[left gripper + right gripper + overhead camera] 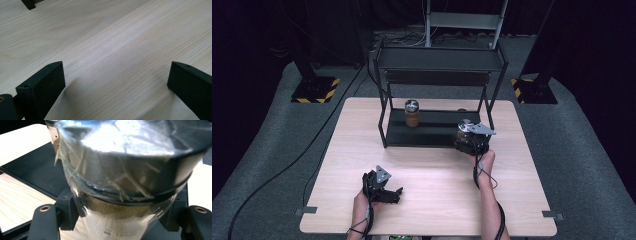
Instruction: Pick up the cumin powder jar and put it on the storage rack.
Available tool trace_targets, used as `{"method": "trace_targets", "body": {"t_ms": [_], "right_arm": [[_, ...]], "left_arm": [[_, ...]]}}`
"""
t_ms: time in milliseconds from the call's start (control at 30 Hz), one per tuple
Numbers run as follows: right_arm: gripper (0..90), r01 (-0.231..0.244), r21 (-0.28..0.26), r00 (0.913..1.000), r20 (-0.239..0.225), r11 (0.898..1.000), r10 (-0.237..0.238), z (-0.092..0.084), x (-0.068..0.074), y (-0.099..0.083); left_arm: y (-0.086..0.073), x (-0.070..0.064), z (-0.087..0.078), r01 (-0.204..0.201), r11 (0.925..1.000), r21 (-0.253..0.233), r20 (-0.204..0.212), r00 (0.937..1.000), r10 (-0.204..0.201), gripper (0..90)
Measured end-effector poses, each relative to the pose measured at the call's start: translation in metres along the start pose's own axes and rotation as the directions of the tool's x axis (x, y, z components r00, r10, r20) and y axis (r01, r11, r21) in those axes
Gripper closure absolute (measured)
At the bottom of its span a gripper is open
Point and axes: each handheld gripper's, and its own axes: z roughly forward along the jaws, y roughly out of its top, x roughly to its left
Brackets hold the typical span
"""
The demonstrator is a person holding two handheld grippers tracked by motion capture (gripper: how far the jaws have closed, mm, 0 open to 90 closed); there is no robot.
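The left gripper (pixel 393 194) rests low over the table (pixel 432 200) near its front edge, jaws spread wide with nothing between them. In the left gripper view bare wood lies between and ahead of the jaws, and a black rack foot (pixel 29 3) sits well off at the top corner. There is free tabletop all around this gripper.

A black rack (pixel 439 62) stands at the table's far middle. On its low shelf (pixel 432 131), toward the left, a jar (pixel 412 113) with brown contents and a silvery lid stands upright, with empty shelf to its right.

The right gripper (pixel 469 142) hangs at the shelf's right front corner, close to the rack's right post. Its jaws are clamped on a second jar (pixel 120 185), just under the black lid wrapped in crinkled clear film. Sandy powder fills the glass up near the lid. This jar's bottom is cut off in the right gripper view, and in the high view the gripper hides most of it, so I cannot tell whether it touches the shelf.
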Motion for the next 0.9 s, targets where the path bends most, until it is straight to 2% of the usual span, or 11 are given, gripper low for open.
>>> {"method": "trace_targets", "body": {"t_ms": [900], "right_arm": [[29.5, -0.002, 0.015, 1.0000, 0.006, 1.000, 0.002, 0.028, -0.005, 0.019]], "left_arm": [[0.000, 0.001, 0.000, 0.000, 1.0000, 0.000, 0.003, 1.0000, 0.000, 0.9]]}}
